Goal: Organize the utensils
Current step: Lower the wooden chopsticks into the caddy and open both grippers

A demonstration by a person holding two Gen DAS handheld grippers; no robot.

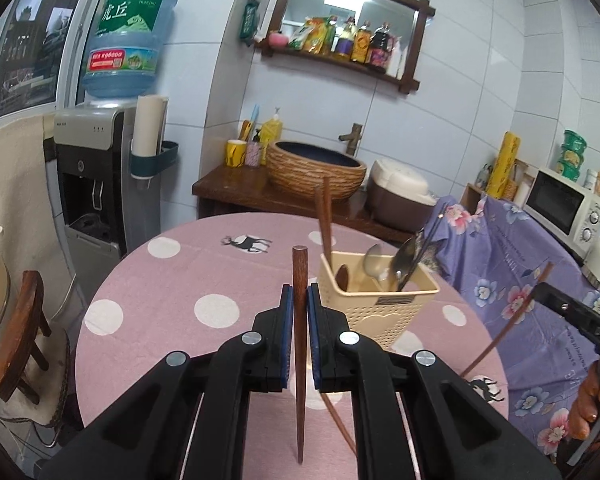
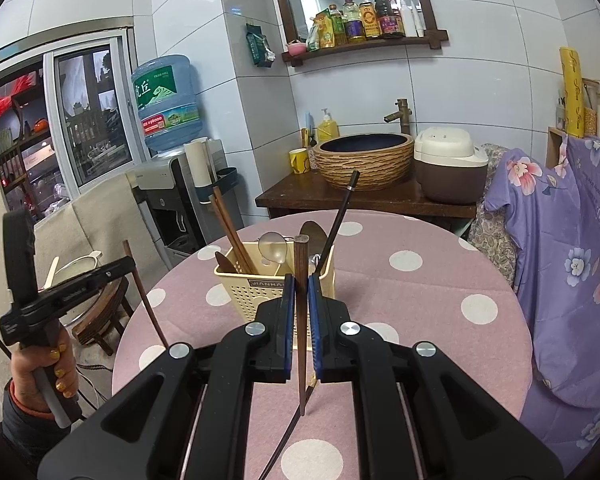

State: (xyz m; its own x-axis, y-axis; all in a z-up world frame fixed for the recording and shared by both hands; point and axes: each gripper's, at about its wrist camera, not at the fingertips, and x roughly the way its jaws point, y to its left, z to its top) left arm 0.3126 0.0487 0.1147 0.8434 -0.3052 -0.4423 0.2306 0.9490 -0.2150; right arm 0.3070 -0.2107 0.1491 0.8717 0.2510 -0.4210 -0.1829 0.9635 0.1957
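2 hand-held grippers hover over a round table (image 1: 148, 280) with a pink, white-dotted cloth, and each is clamped on a brown wooden chopstick. The left gripper (image 1: 300, 294) pinches its chopstick (image 1: 299, 320) between blue pads (image 1: 286, 312); the stick stands nearly upright, blunt end up, with its thin tip hanging below the jaws above the cloth. From the right wrist view this same gripper (image 2: 130, 266) appears at the left edge, held by a hand (image 2: 50, 372) with yellow-painted nails.

The right gripper (image 2: 301, 292) grips its own chopstick (image 2: 300, 280) the same way, close to vertical, square end up, pointed end down. In the left wrist view that gripper (image 1: 540, 292) sits at the right side, well apart from the left one, its stick slanting down toward the table.

The cream perforated utensil holder (image 1: 380, 308) stands on the cloth just beyond both grippers. Inside it are 2 wooden chopsticks (image 2: 230, 236) leaning left, metal spoons (image 2: 274, 246) and a dark chopstick (image 2: 342, 216) leaning right. 1 brown chopstick (image 1: 340, 428) lies on the cloth under the left gripper, and 1 dark stick (image 2: 288, 440) lies under the right gripper.
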